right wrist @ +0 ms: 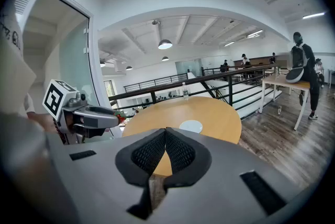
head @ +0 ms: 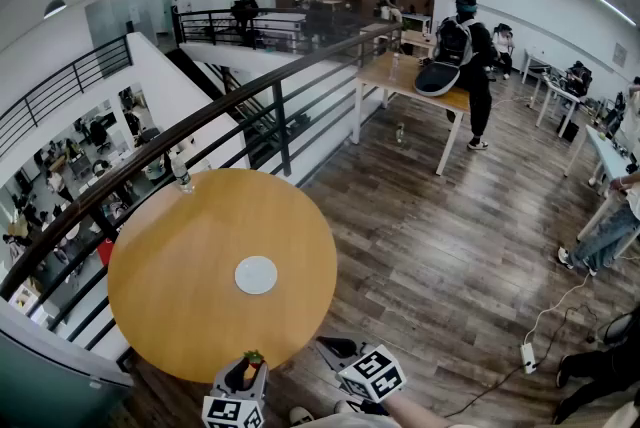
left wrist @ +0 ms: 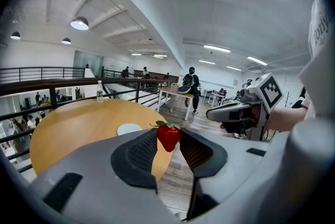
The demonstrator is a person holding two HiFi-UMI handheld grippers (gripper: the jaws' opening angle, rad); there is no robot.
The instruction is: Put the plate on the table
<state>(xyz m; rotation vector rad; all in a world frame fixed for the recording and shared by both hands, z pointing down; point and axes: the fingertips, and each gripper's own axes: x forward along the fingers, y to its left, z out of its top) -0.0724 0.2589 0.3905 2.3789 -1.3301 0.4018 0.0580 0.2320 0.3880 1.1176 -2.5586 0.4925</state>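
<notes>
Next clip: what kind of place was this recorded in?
Probably an open-plan office on a mezzanine: a black railing beside the round wooden table overlooks a lower floor with people at desks, and long work tables stand on the plank floor beyond.

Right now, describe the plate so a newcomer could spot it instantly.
Find the round wooden table beside the dark railing. The plate is the small white disc lying flat near its middle. The only other thing on it is an upright bottle at the far edge.
</notes>
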